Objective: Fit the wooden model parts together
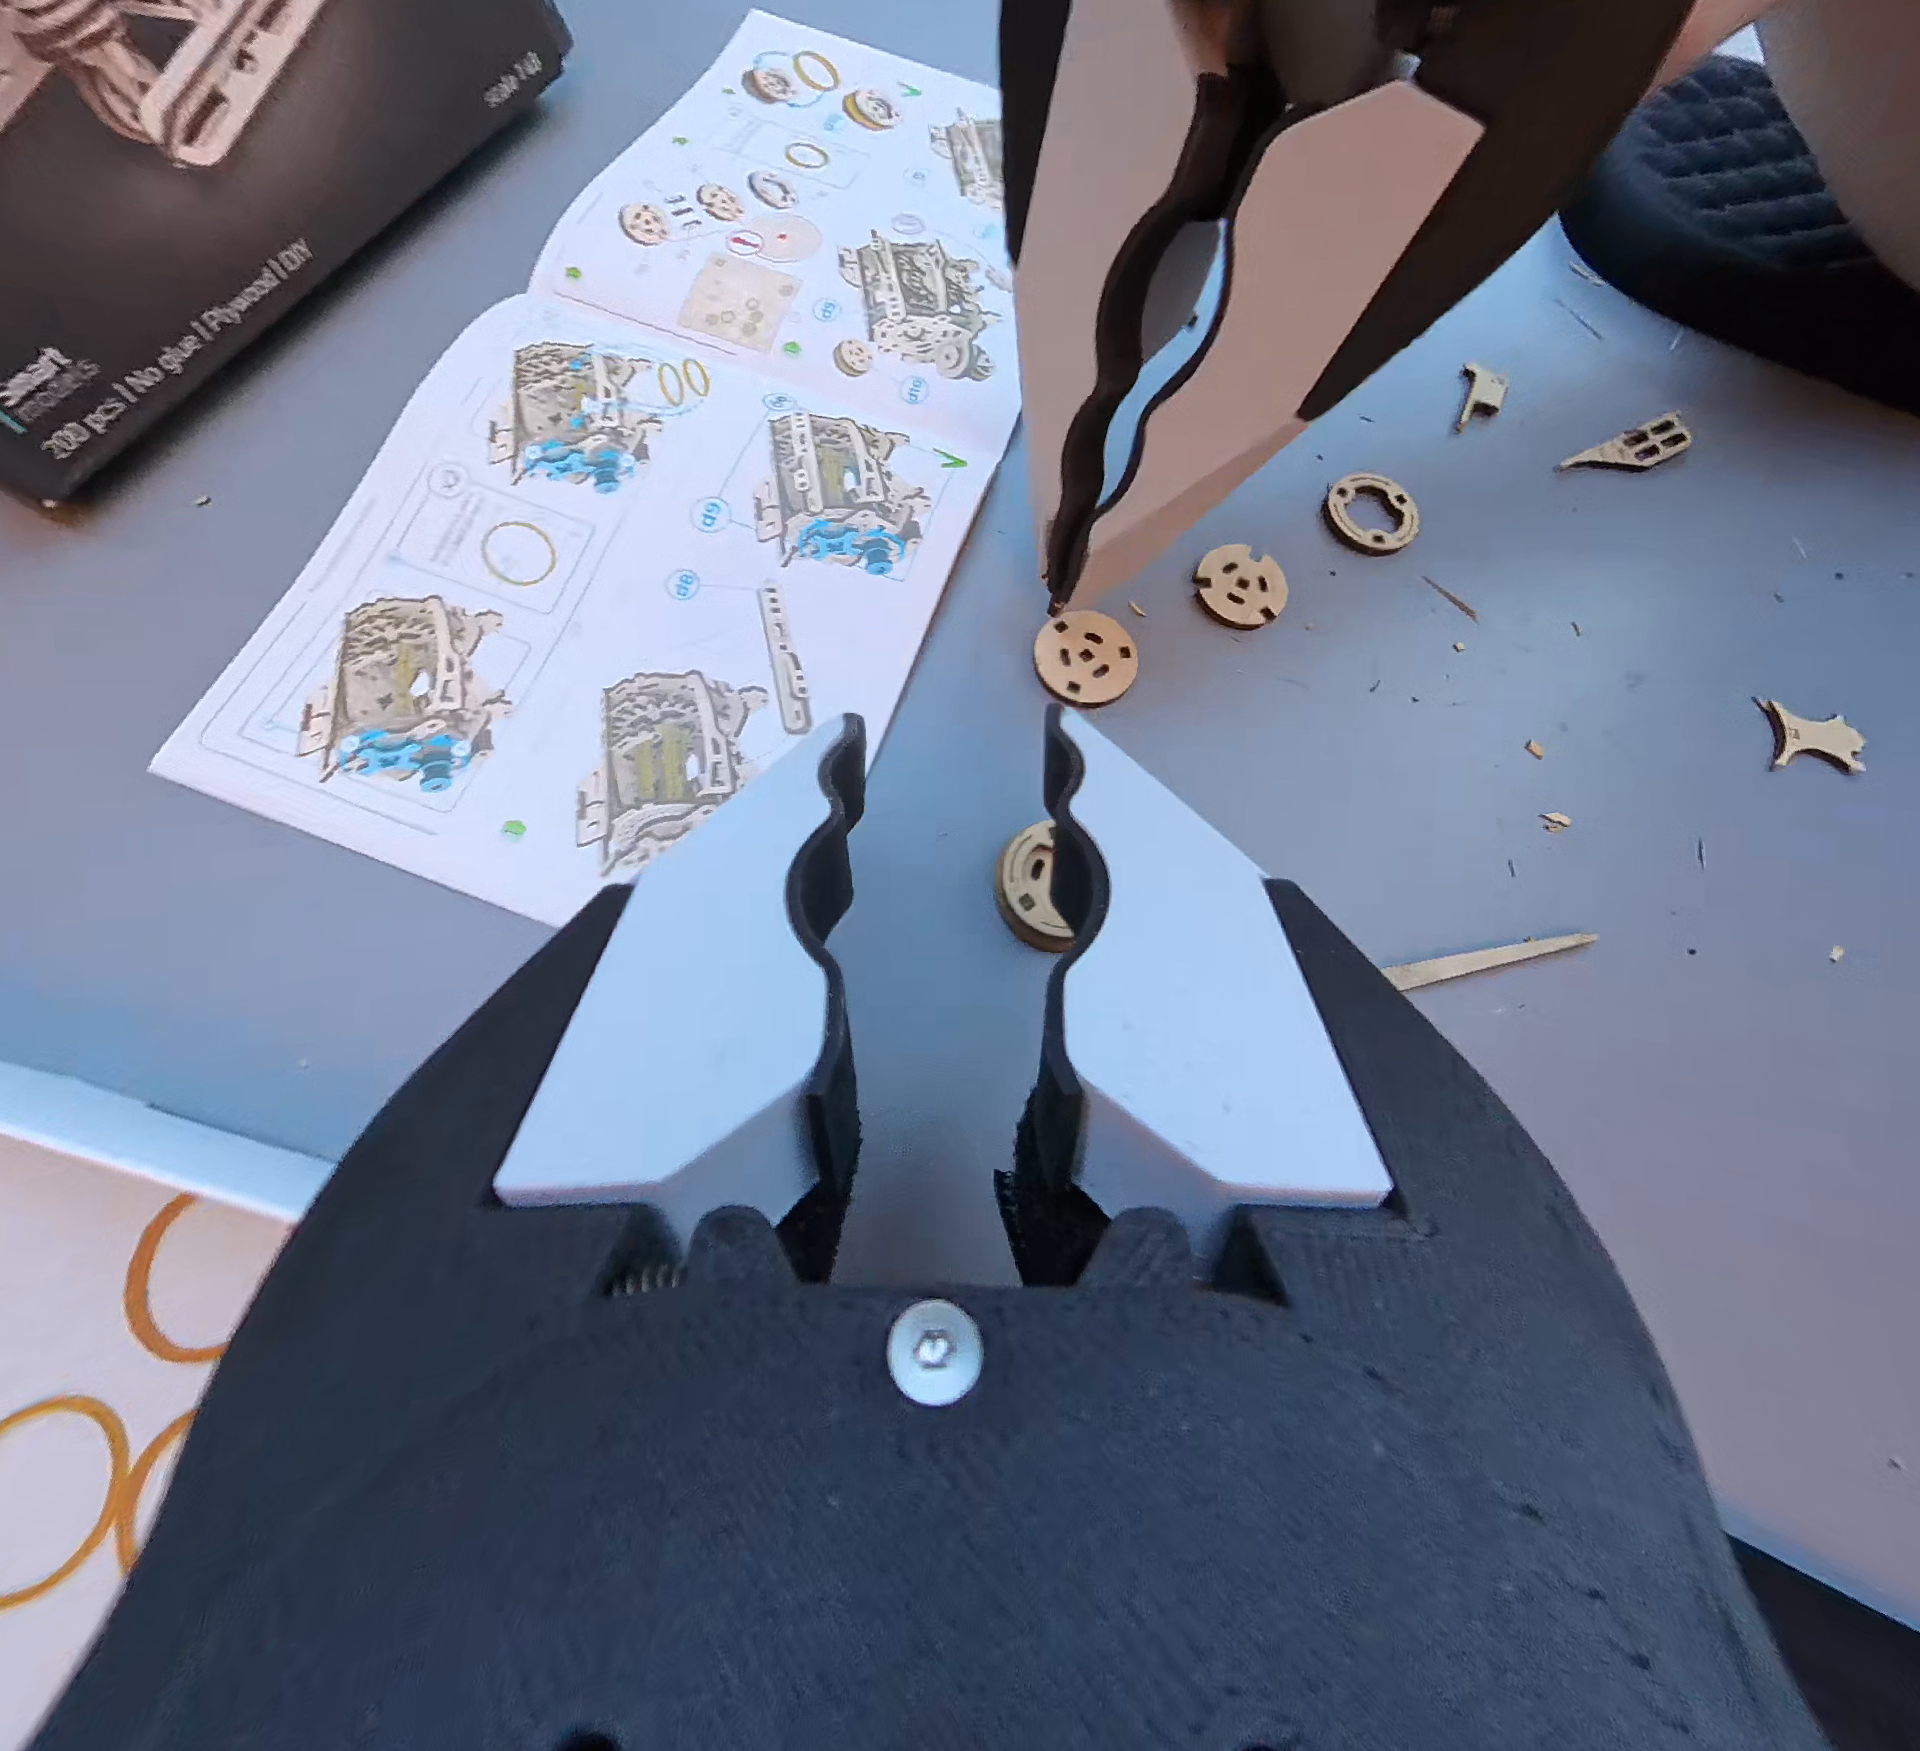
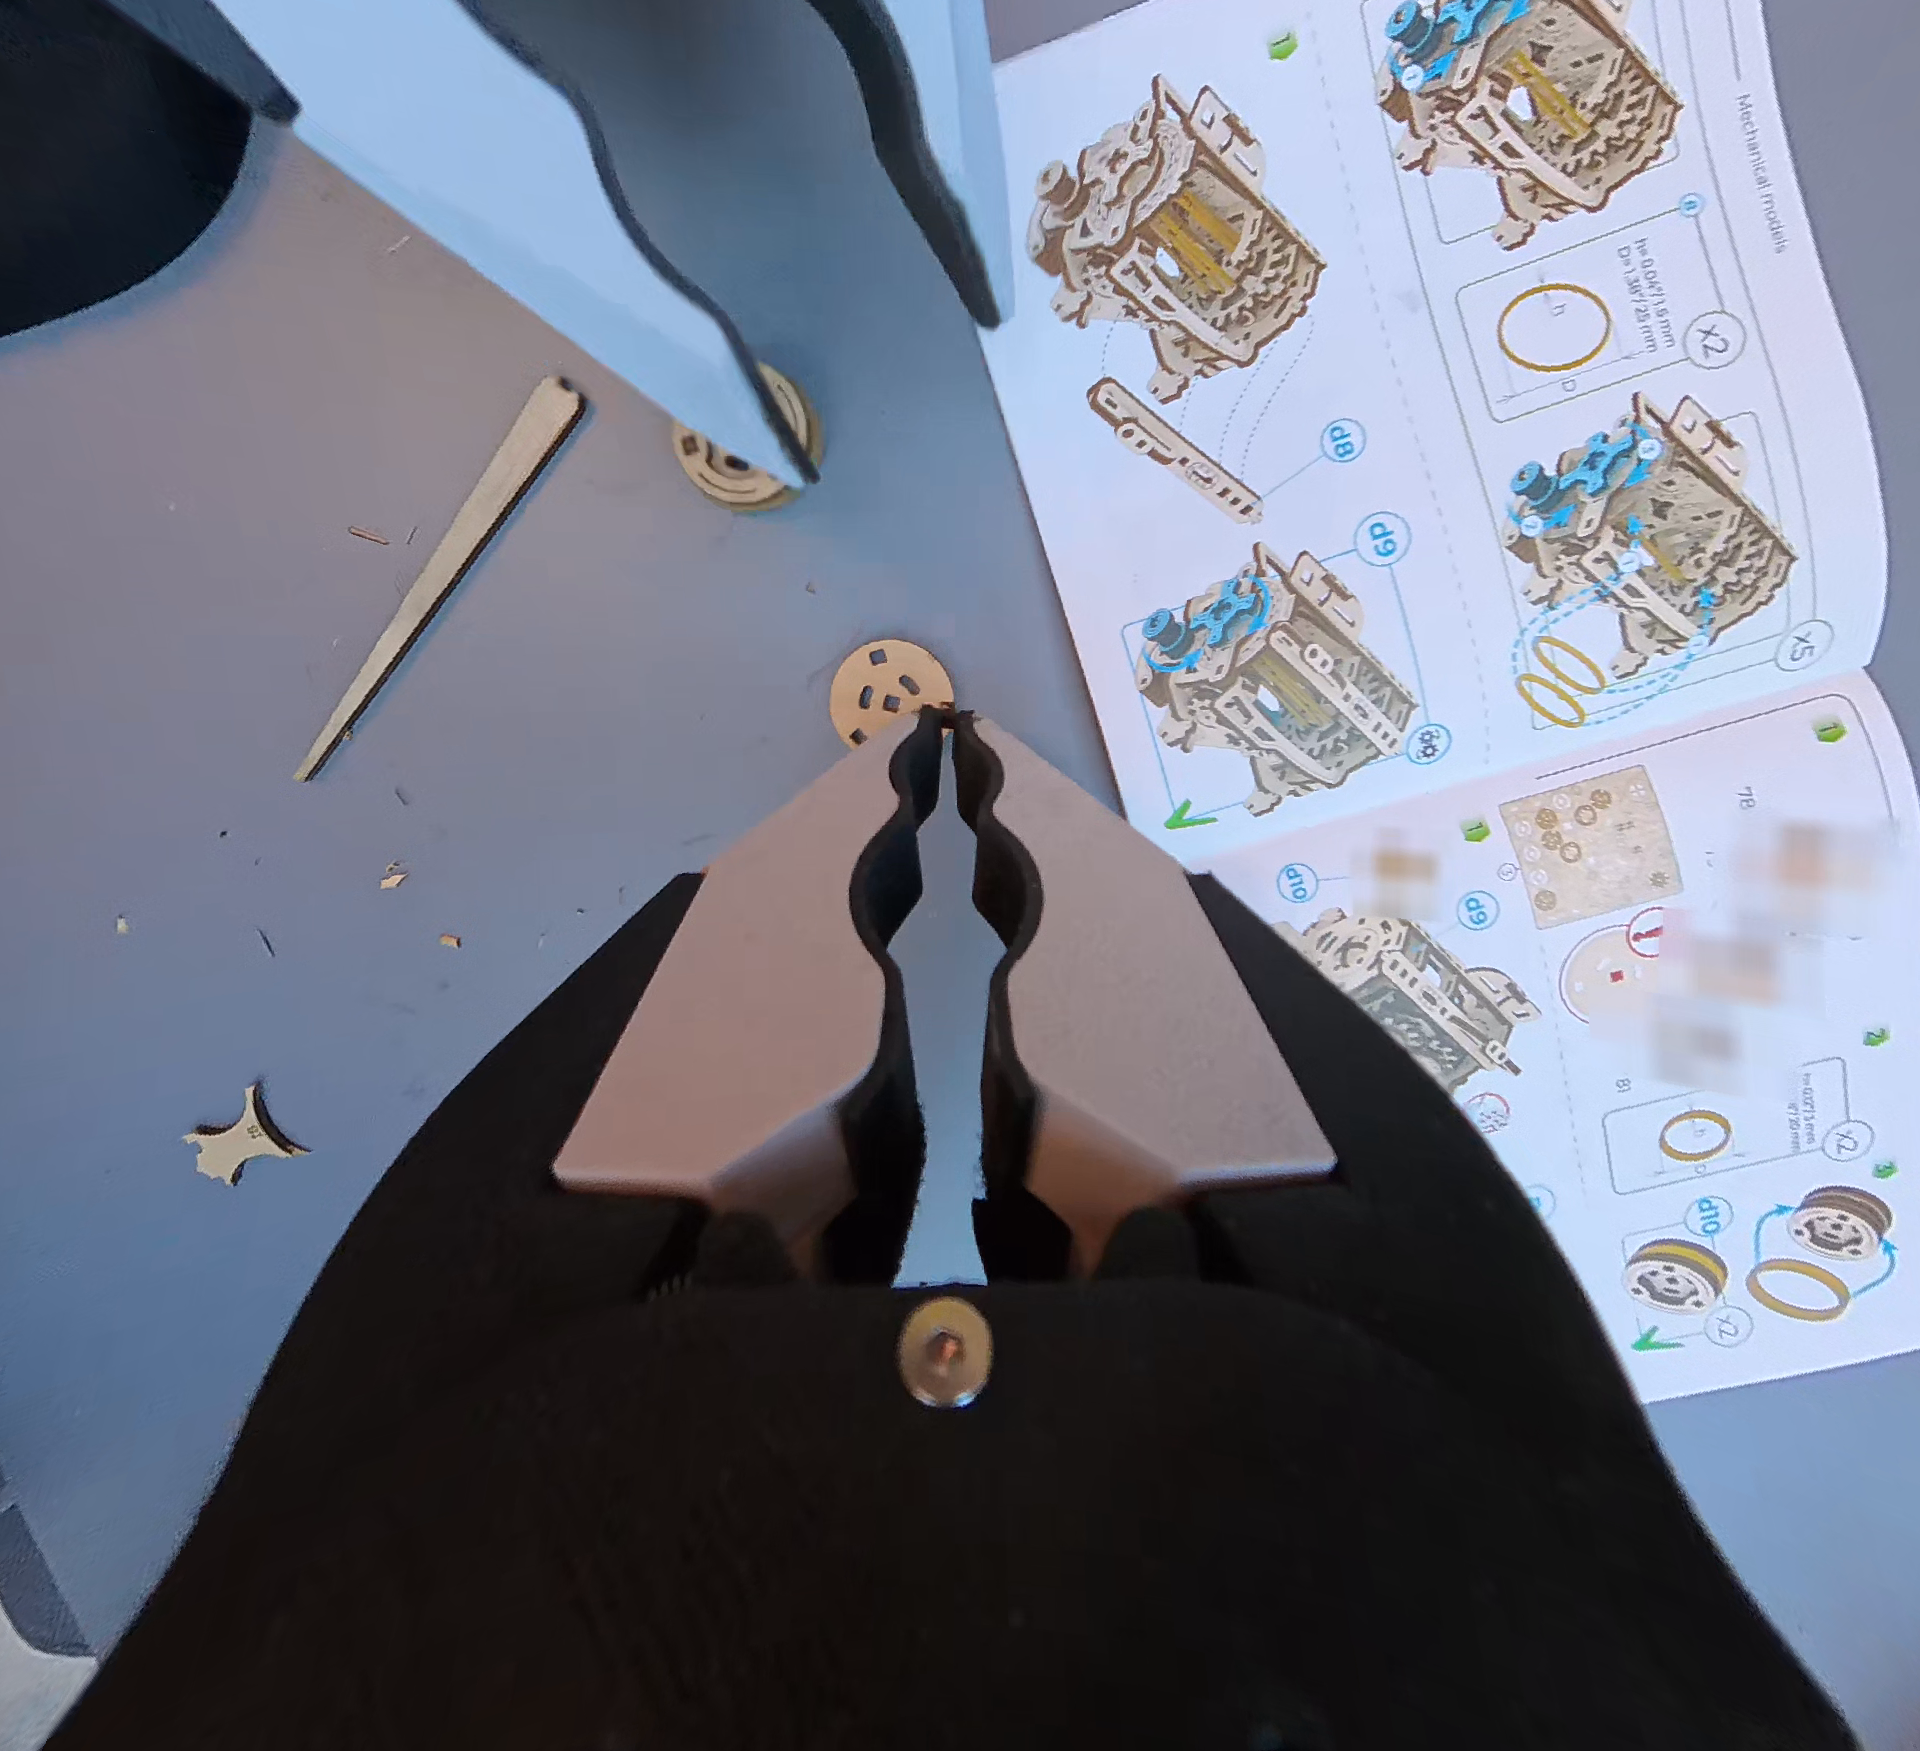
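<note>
A flat round wooden disc [image 1: 1086, 659] with small holes lies on the grey table [image 1: 1558, 1182]. My right gripper [image 1: 1060, 595] reaches down from the top, shut, with its tips touching the disc's rim; both show in the right wrist view, gripper [image 2: 940, 719] and disc [image 2: 883, 683]. My left gripper [image 1: 954, 730] is open and empty, just short of the disc. A thicker wooden wheel piece [image 1: 1029, 886] lies half hidden behind its right finger; it also shows in the right wrist view [image 2: 727, 465]. A notched disc [image 1: 1241, 586] and a wooden ring [image 1: 1371, 513] lie to the right.
An open instruction booklet [image 1: 623, 506] lies left of the parts, with the kit's black box [image 1: 208, 195] behind it. A wooden stick [image 1: 1486, 961], a star-shaped offcut [image 1: 1813, 740], small scraps [image 1: 1631, 444] and splinters lie at the right. A black padded item [image 1: 1745, 226] sits far right. My hands' fingertips stand some 5 centimeters from each other. About 4 centimeters separates my left fingertips from the thicker wooden wheel piece [image 1: 1029, 886].
</note>
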`<act>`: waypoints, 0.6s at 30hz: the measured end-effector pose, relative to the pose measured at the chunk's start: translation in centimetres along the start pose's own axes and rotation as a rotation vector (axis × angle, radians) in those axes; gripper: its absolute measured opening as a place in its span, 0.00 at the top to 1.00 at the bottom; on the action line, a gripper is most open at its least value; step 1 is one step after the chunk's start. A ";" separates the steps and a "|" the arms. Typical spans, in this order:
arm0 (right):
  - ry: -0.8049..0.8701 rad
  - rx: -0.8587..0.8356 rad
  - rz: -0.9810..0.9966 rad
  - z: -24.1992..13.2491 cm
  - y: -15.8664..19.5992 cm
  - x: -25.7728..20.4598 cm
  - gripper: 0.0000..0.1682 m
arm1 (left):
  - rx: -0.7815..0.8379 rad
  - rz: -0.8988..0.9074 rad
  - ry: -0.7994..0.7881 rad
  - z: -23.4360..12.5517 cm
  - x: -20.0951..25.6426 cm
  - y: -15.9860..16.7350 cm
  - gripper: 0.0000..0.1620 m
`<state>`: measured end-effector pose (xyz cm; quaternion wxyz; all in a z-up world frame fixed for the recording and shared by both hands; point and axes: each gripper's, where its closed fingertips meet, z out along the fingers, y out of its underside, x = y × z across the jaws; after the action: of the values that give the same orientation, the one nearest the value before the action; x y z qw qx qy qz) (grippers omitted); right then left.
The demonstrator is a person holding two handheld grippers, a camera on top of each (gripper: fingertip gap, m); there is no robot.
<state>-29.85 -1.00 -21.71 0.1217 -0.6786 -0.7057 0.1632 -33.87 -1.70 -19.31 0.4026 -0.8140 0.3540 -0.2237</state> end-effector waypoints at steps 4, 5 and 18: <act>-0.026 0.028 -0.019 -0.7 -0.3 0.4 0.99 | 0.016 -0.050 -0.080 -1.3 -1.9 0.0 0.82; -0.037 0.040 -0.015 -0.9 -0.4 0.6 0.99 | 0.015 -0.057 -0.102 -1.6 -2.3 0.0 0.82; -0.233 0.260 -0.008 -3.4 -0.8 0.5 0.99 | 0.154 -0.182 -0.195 -3.4 -4.4 -1.9 0.86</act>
<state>-29.27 -0.32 -18.31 0.1265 -0.6309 -0.6906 0.3303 -38.22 0.76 -16.17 0.4743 -0.8273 0.2200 -0.2057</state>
